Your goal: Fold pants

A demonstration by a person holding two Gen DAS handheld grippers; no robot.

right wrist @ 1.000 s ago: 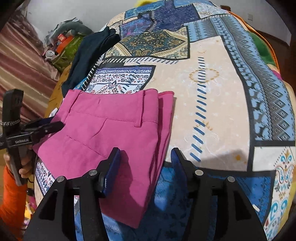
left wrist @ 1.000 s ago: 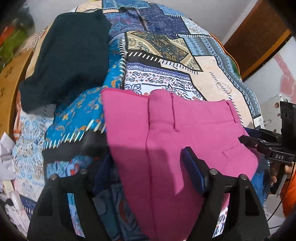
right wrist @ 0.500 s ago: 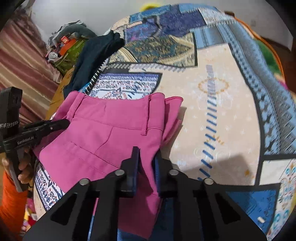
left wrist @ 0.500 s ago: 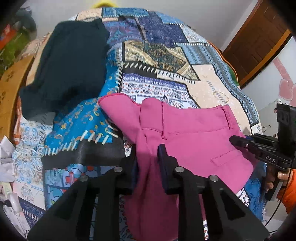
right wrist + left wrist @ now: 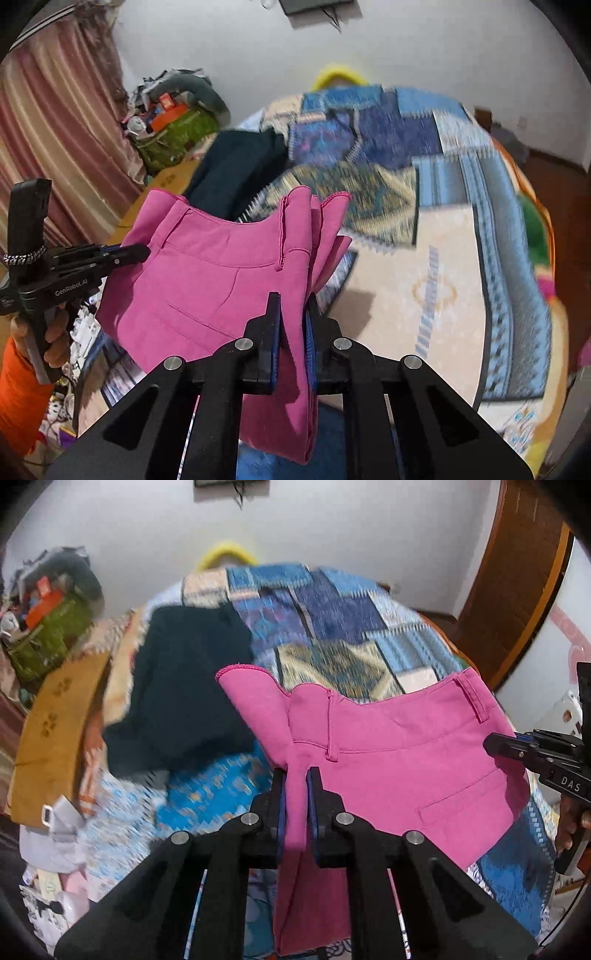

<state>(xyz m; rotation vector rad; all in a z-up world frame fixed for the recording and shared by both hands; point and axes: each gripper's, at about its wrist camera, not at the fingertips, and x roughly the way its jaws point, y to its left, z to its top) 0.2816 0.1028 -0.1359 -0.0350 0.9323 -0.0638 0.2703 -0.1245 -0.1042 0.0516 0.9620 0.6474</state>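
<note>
I am holding the pink pants [image 5: 399,760] up above the bed [image 5: 443,280], my left claw [image 5: 295,805] and right claw [image 5: 291,325] each pinching one side, so the waistband is stretching sideways between them

Pink pants [image 5: 399,753] — blue patchwork bedspread [image 5: 332,613]

R gripper [image 5: 293,314] + L gripper [image 5: 142,252] clamp pink pants [image 5: 221,273] above bed [image 5: 424,295]

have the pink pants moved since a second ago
Yes. The pink pants have come up off the patchwork bedspread, where they lay flat; both the left gripper and right gripper are clamped on them.
</note>
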